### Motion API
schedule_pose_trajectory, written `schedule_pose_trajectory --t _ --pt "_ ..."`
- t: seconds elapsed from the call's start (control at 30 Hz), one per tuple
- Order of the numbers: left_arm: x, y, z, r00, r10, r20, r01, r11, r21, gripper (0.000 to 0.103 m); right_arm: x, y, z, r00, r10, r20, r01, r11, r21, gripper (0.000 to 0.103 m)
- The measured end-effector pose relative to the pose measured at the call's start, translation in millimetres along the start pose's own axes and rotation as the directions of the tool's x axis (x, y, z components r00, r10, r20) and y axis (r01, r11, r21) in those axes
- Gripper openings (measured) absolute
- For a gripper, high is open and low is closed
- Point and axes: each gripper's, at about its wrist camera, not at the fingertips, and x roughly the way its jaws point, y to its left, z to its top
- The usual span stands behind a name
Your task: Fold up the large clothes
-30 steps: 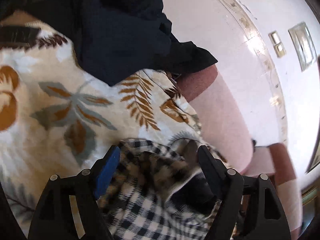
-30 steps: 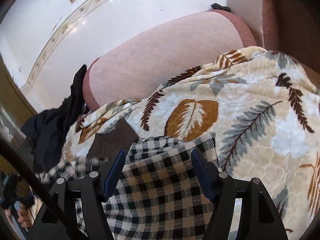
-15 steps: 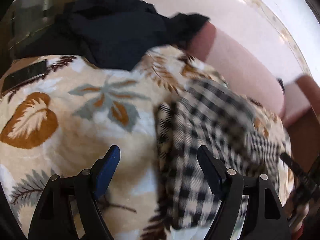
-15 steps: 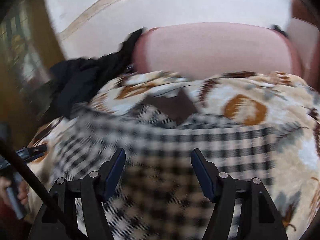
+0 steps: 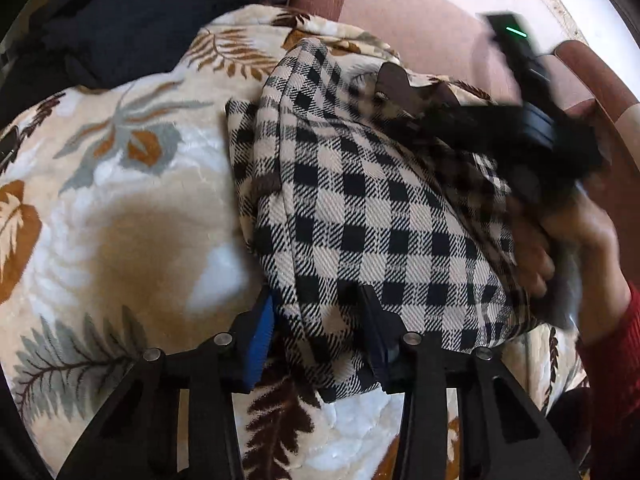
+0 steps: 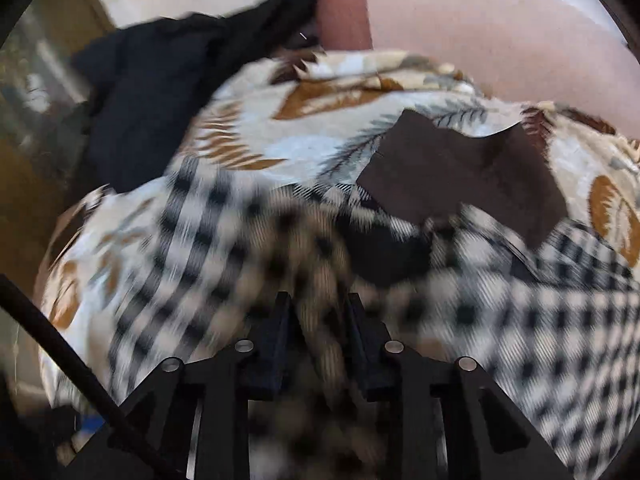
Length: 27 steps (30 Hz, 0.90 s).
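1. Left tool [image 5: 320,320] grips the near corner of a black-and-white checked garment [image 5: 372,216]; its jaws have just been closing, and a fold of the cloth is pinched between the blue pad and the opposite finger.
2. Right tool [image 6: 318,312] bites into a bunched ridge of the same checked garment [image 6: 208,248]; its jaws have also just been closing, and the cloth stands up between the two dark fingers. Much of this view is smeared by motion.
3. Checked cloth lies heaped on a cream blanket printed with brown and grey leaves [image 5: 120,208], which covers a rounded seat with a pink cushioned back [image 5: 420,28] behind it.
4. Seen from the left wrist, the right tool [image 5: 532,120] appears as a blurred black frame at the far edge of the garment, held by a hand [image 5: 568,240] in a red sleeve [image 5: 616,360].
5. Dark navy clothing [image 5: 132,16] is piled at the far left corner of the blanket, apart from the checked piece.
6. A dark brown patch [image 6: 460,176] shows on the blanket just beyond the garment in the right wrist view; what it is cannot be told.
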Motion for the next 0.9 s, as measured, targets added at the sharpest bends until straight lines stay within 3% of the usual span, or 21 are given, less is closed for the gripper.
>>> schedule_pose_trajectory --t 0.1,0.17,0.27,0.37,0.5,0.53,0.57,0.6,0.73,0.83,0.9 --pt "2.1 0.9 -0.4 1.0 -0.003 -0.011 0.003 1.0 0.0 0.041 31.5 -1.7 16.0 0.997 -0.057 -0.055 0.059 0.997 0.049 0.03" --pt "2.6 0.8 -2.0 1.0 0.003 -0.018 -0.003 1.0 0.001 0.041 32.4 1.1 24.2 0.996 -0.086 -0.035 0.088 0.995 0.055 0.031" --pt "4.4 -0.8 -5.2 0.999 0.01 -0.036 -0.009 1.0 0.015 0.041 15.5 -1.9 30.0 0.998 -0.063 -0.013 0.064 0.995 0.079 0.031" --pt "6.2 -1.8 -7.4 0.999 0.006 -0.051 -0.005 1.0 0.021 0.041 -34.2 -20.2 20.4 0.996 -0.047 0.075 0.04 0.995 0.097 0.05" --pt "6.9 -4.9 -17.6 0.998 0.004 -0.057 -0.003 1.0 0.03 0.041 -95.4 -63.0 -31.1 0.989 -0.099 0.106 0.089 0.991 0.098 0.054" --pt "7.3 -6.3 -19.8 0.998 0.009 -0.057 -0.007 0.999 0.035 0.036 -106.8 -78.8 -48.0 0.989 -0.111 0.099 0.1 0.989 0.113 0.054" --pt "8.0 -7.6 -21.4 0.998 0.01 -0.06 -0.008 0.999 0.037 0.016 -114.2 -92.1 -62.2 0.989 -0.117 0.095 0.104 0.986 0.132 0.054" --pt "8.6 -8.0 -21.1 0.998 0.014 -0.063 -0.011 0.999 0.035 0.011 -123.4 -108.1 -79.8 0.989 -0.119 0.093 0.103 0.982 0.16 0.054" --pt "-13.7 -7.8 -26.7 0.999 0.034 -0.026 -0.034 0.999 -0.015 0.006 -153.3 -163.0 -146.0 0.985 -0.131 0.111 0.096 0.957 0.275 0.054" --pt "-29.7 -4.5 -35.5 0.999 0.034 -0.004 -0.034 0.998 -0.055 0.006 -169.1 -194.8 -178.4 0.98 -0.141 0.141 0.088 0.94 0.33 0.054" --pt "-27.3 -5.4 -43.3 0.997 0.071 -0.01 -0.072 0.995 -0.064 0.006 -175.5 -214.5 -197.9 0.976 -0.143 0.163 0.074 0.927 0.369 0.054"
